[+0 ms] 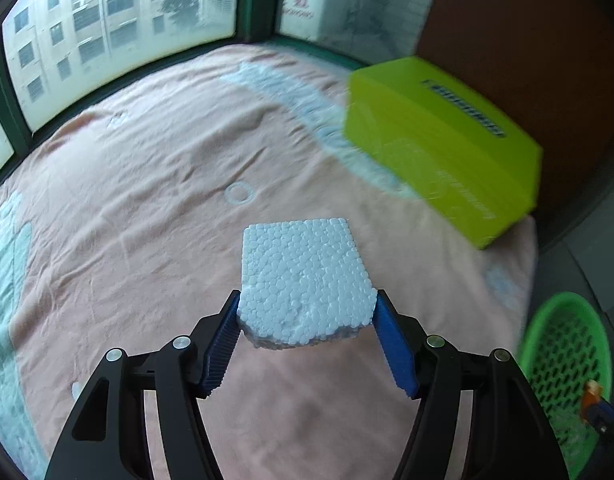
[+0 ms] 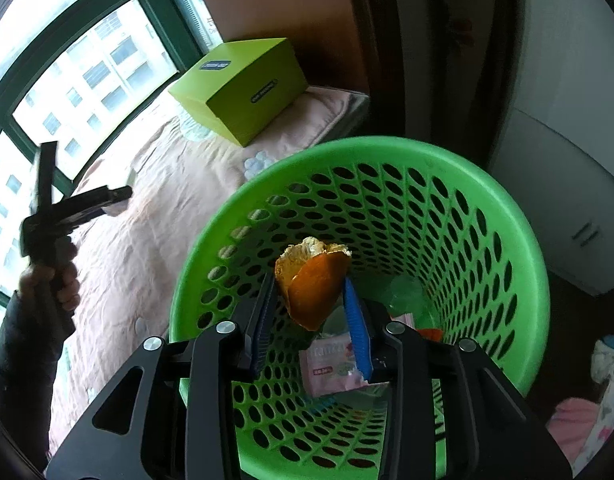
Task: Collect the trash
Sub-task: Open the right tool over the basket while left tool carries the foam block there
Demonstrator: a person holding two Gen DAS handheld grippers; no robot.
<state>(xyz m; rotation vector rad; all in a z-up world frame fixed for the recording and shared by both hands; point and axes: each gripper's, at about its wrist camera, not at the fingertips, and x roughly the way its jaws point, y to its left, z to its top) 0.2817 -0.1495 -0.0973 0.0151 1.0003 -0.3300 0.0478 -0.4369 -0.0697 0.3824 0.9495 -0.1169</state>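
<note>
My left gripper (image 1: 307, 312) is shut on a white styrofoam block (image 1: 303, 276) and holds it above the pink bedspread (image 1: 139, 184). My right gripper (image 2: 311, 300) is shut on an orange peel (image 2: 313, 280) and holds it over the mouth of the green perforated trash basket (image 2: 487, 208). The basket holds a pink wrapper (image 2: 331, 364) and other scraps at its bottom. The basket also shows at the lower right of the left wrist view (image 1: 567, 364). The left gripper shows at the left of the right wrist view (image 2: 83, 204), held over the bed.
A lime-green cardboard box (image 1: 443, 148) sits on the bed's far right corner, also seen in the right wrist view (image 2: 243, 88). Windows run behind the bed. A white cabinet (image 2: 567, 184) stands right of the basket. Pink fabric (image 2: 579, 424) lies on the floor.
</note>
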